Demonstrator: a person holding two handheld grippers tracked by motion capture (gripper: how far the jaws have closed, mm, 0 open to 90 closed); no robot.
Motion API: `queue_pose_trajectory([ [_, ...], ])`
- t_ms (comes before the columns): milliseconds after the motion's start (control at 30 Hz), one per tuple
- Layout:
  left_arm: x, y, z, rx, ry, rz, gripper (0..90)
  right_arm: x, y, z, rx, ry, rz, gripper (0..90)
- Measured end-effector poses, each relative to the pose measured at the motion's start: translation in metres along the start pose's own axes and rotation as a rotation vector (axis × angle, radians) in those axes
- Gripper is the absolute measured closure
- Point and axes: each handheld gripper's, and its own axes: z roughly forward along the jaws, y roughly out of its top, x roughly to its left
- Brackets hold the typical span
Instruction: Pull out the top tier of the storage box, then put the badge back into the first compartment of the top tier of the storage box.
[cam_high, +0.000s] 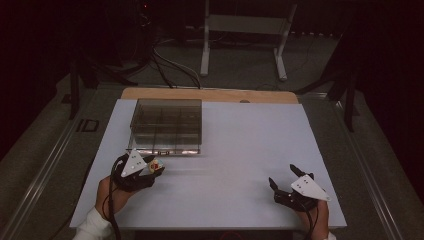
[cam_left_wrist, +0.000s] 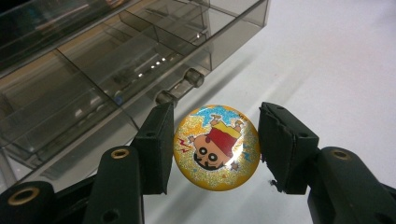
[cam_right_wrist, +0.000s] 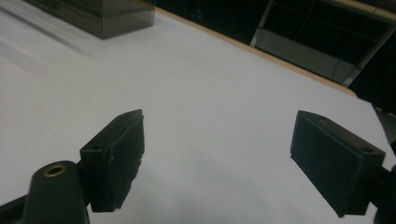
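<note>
A round glittery yellow badge (cam_left_wrist: 215, 147) printed with a cartoon figure sits between the jaws of my left gripper (cam_left_wrist: 215, 149), both pads against its rim. In the high view the badge (cam_high: 155, 163) and left gripper (cam_high: 156, 166) are at the near left of the table, just in front of a smoky clear compartment box (cam_high: 166, 125). The box's (cam_left_wrist: 93, 70) dividers and front latches are close ahead in the left gripper view. My right gripper (cam_high: 283, 175) rests at the near right, its jaws wide apart with nothing between them (cam_right_wrist: 217, 140).
The white table top (cam_high: 240, 145) stretches between the two hands, with a wooden edge (cam_high: 210, 95) along its far side. A corner of the box (cam_right_wrist: 107, 14) stands far off in the right gripper view. Cables and a metal frame (cam_high: 245, 30) lie on the dark floor beyond.
</note>
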Motion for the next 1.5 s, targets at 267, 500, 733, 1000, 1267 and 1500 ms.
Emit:
queue_pose_trajectory([
  [267,0.003,-0.003,0.0,-0.01,0.003,-0.011,49.3,0.004,0.003,0.007,-0.016,0.014,-0.031,18.7],
  [500,0.0,-0.003,-0.002,-0.005,0.011,-0.003,49.3,0.003,0.005,0.009,-0.011,0.014,-0.03,18.8],
  [733,-0.001,-0.004,-0.007,-0.01,0.022,-0.002,49.3,0.005,0.007,0.011,-0.01,0.018,-0.037,19.1],
  [1000,-0.002,-0.005,-0.01,-0.012,0.028,0.0,49.3,0.008,0.009,0.012,-0.009,0.034,-0.044,19.5],
  [1267,-0.002,-0.003,-0.011,-0.017,0.034,0.005,49.3,0.008,0.009,0.012,-0.01,0.036,-0.046,19.5],
  [1500,-0.005,0.002,-0.017,-0.025,0.048,0.033,49.3,0.009,0.008,0.008,-0.005,0.033,-0.049,22.5],
])
